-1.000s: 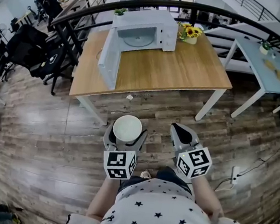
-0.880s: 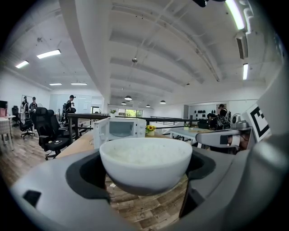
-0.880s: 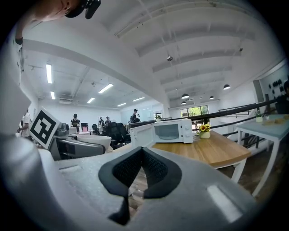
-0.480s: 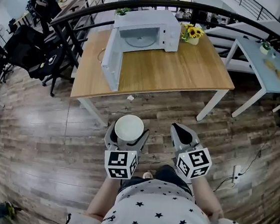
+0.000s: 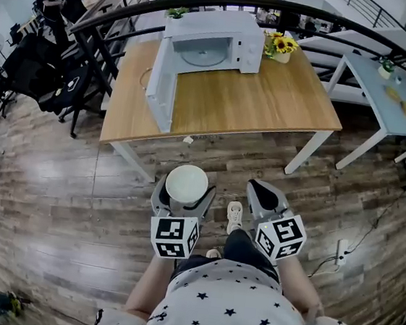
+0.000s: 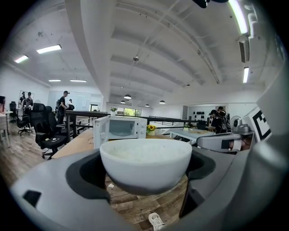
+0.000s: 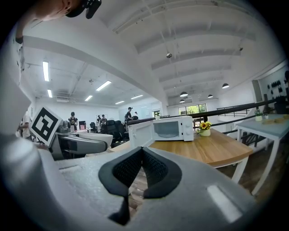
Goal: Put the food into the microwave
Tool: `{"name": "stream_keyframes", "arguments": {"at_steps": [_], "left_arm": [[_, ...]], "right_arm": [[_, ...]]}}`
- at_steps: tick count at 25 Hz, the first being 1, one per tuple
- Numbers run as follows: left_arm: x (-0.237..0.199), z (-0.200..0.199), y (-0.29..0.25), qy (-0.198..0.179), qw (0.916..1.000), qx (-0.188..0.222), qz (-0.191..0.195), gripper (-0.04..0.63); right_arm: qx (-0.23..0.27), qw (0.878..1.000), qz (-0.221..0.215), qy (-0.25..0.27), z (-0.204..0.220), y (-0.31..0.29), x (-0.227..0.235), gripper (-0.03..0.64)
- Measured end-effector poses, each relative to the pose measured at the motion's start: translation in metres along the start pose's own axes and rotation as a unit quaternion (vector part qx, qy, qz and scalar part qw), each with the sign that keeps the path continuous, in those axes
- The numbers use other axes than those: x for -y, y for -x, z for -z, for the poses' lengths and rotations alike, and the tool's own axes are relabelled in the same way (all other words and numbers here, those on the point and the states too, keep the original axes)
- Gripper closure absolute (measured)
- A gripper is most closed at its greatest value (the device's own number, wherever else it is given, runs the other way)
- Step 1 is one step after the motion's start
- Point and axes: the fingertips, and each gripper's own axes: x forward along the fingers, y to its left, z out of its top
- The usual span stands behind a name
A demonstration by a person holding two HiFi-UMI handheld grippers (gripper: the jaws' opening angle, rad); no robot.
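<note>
A white bowl of rice (image 5: 186, 185) (image 6: 146, 163) is clamped between the jaws of my left gripper (image 5: 182, 200), held over the wood floor a short way in front of the table. The white microwave (image 5: 213, 43) (image 6: 120, 127) (image 7: 173, 128) stands at the far side of the wooden table (image 5: 268, 100), its door (image 5: 160, 91) swung open to the left and its turntable visible inside. My right gripper (image 5: 266, 199) (image 7: 142, 169) hangs beside the left one, its black pads (image 7: 156, 169) pressed together with nothing between them.
A pot of sunflowers (image 5: 277, 47) sits right of the microwave. A light blue side table (image 5: 385, 99) stands at the right, a black railing (image 5: 132, 19) curves behind, and black office chairs (image 5: 32, 66) are at the left. A shoe (image 5: 234, 216) steps forward between the grippers.
The person has walked a little closer to the table, carrying the bowl along. A shoe has come into sight between the two grippers.
</note>
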Motion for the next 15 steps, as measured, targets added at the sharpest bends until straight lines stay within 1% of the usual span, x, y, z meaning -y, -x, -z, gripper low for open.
{"name": "stream_keyframes", "arguments": {"at_steps": [6,15], "left_arm": [[-0.011,-0.005,-0.026,0.004,1.0000,0.004,-0.005,0.081],[-0.025,-0.027,-0.089,0.004,0.9999,0.011,-0.013,0.081]], "right_arm": [[0.004,1.000,-0.008,0.007,-0.008,-0.026,0.015,0.611],[0.009,1.000,-0.019,0.012,-0.026,-0.080,0.059,0.611]]}}
